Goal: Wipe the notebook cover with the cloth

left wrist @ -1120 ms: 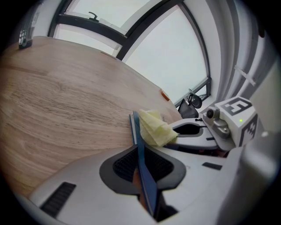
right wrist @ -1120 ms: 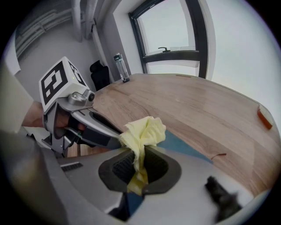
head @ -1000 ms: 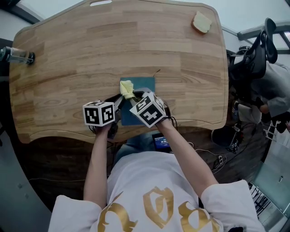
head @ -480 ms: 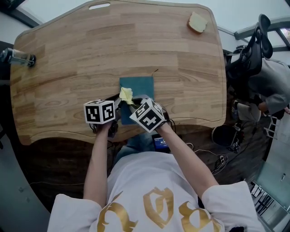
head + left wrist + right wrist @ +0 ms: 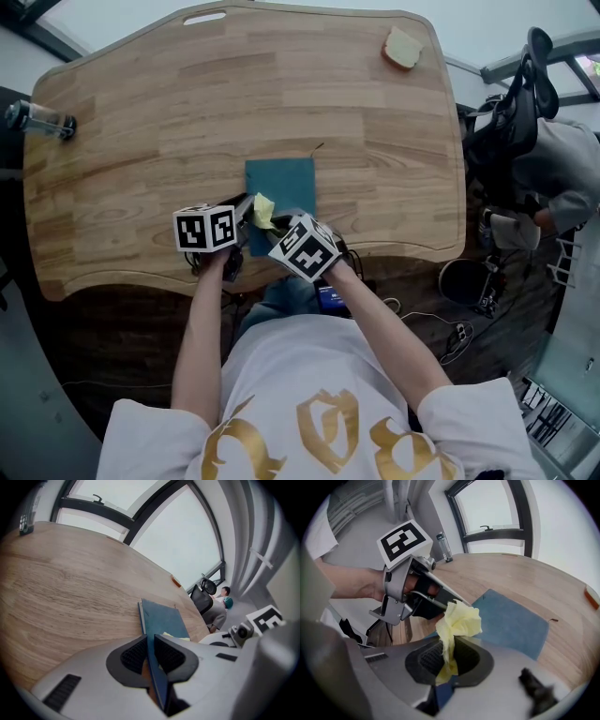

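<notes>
- Currently mid-wipe, it seems: the left hand-held gripper (image 5: 151,656) pinches the notebook (image 5: 286,183) by its near edge on the desk (image 5: 141,141).
- The right hand-held gripper (image 5: 450,658), clamping the yellow cloth (image 5: 461,618), should next sweep the far cover.

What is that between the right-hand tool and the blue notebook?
A crumpled yellow cloth: the right tool pinches it, and it bunches up over the notebook cover. The right gripper view shows this best.

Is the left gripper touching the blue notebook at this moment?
Touching. The left gripper view shows the left gripper with both jaws pressed on the near edge of the notebook, with no gap on either side.
</notes>
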`<state>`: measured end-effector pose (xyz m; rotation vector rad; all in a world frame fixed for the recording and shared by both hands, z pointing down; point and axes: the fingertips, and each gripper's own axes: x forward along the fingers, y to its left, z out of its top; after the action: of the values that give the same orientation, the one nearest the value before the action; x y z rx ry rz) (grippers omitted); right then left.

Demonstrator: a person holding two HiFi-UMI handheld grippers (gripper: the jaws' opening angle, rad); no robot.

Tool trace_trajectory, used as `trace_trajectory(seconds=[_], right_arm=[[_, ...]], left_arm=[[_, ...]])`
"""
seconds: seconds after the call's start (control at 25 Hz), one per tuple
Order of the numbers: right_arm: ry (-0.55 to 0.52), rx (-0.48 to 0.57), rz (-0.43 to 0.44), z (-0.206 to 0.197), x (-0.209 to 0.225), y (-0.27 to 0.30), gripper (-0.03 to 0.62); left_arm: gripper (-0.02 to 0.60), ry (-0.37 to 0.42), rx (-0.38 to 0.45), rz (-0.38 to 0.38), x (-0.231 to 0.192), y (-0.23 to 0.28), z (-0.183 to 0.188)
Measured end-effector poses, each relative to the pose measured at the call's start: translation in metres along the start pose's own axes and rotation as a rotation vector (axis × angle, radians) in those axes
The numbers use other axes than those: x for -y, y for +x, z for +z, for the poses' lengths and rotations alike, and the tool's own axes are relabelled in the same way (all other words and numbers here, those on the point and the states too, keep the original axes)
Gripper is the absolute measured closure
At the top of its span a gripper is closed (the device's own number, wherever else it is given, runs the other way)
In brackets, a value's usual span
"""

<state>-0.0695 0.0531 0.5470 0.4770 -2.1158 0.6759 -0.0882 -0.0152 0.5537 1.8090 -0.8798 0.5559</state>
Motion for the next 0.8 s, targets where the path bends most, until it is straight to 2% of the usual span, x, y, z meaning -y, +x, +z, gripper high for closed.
trace_trajectory(seconds=[0.24, 0.48, 0.8], right_arm=[[-0.013, -0.003, 0.032, -0.008, -0.015, -0.001, 0.553], [-0.081, -0.014, 0.07, -0.019, -0.026, -0.005, 0.553], [-0.069, -0.022, 0.068, -0.032, -0.02, -0.013, 0.553]], left_arm=[[0.525, 0.012, 0.009, 0.005, 0.002, -0.003, 0.005], [0.525, 0.013, 0.009, 0.007, 0.003, -0.002, 0.004], [0.525, 0.013, 0.009, 0.005, 0.002, -0.002, 0.004]])
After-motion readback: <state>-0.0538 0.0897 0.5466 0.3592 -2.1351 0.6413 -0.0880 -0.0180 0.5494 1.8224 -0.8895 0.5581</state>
